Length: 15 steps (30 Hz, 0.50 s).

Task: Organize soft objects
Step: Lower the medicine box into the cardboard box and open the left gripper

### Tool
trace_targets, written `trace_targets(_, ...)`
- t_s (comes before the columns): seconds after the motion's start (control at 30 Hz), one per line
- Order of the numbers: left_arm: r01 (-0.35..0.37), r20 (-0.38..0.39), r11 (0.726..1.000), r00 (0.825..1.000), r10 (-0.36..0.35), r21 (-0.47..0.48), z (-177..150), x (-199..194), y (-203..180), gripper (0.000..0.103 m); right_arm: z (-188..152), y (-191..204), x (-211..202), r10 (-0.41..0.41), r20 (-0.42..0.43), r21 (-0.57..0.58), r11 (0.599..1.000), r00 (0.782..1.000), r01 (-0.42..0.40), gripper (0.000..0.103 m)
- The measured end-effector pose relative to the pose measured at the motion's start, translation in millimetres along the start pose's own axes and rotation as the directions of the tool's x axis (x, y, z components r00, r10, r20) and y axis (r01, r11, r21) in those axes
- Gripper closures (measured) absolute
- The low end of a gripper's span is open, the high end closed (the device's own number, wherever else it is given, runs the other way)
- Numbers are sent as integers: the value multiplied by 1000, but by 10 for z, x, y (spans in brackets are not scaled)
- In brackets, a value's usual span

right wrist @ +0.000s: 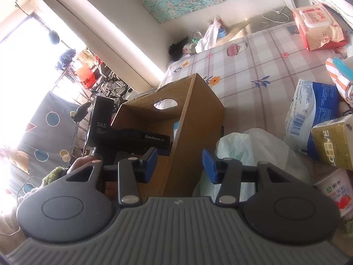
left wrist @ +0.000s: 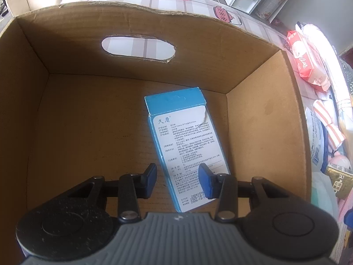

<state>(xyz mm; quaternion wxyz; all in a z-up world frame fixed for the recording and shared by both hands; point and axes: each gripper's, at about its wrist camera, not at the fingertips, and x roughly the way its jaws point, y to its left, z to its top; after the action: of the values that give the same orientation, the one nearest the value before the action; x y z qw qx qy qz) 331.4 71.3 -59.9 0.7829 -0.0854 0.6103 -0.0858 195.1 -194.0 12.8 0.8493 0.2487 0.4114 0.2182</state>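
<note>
The cardboard box [left wrist: 132, 33] was the largest item and stood open-topped on the checked tablecloth [right wrist: 253, 66]. A hand-hole was cut in its far wall, and its floor was bare apart from one carton. Risk: the box looked light, so a gripper pushed against its wall would probably have slid it across the cloth.

The soft goods lay outside the box, to its right: a pale plastic bag [right wrist: 253, 145] just beside the box wall, a blue-and-white pack [right wrist: 308, 110], a yellow tissue pack [right wrist: 333, 141], a striped cloth [right wrist: 339, 77] and a red wipes pack [right wrist: 317, 26] farther off. Risk: the bag was thin and loose, so a shallow pinch would likely have caught only film and let it slip or tear. The items crowded one another, so lifting one could have dragged a neighbour.

The blue carton [left wrist: 185, 145] lay flat on the box floor near the right wall. Risk: it took up floor space, and items dropped onto it could have settled unevenly.

The left gripper [left wrist: 177, 180] hung inside the box directly over the carton's near end, fingers spread and holding nothing. The right gripper [right wrist: 179, 165] hovered above the box's right wall with the bag just beyond it, fingers likewise spread and empty. Risk: the two tools were close together and could have collided at the box rim.
</note>
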Motion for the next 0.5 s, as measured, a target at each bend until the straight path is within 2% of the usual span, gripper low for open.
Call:
trace_targets(0.07, 15, 6, 1000, 1000, -15, 0, 28, 48, -46, 62, 2, -10, -19, -2, 4, 3, 1000, 1000, 2, 57)
trace_targets(0.3, -17, 71, 995, 997, 10, 98, 112, 87, -281, 63, -13, -66, -78, -13, 12, 12, 1000, 1000, 13, 57)
trace_targets(0.5, -21, 82, 996, 997, 14, 82, 88, 56, -281, 62, -23, -81, -134, -20, 25, 15, 1000, 999, 20, 57)
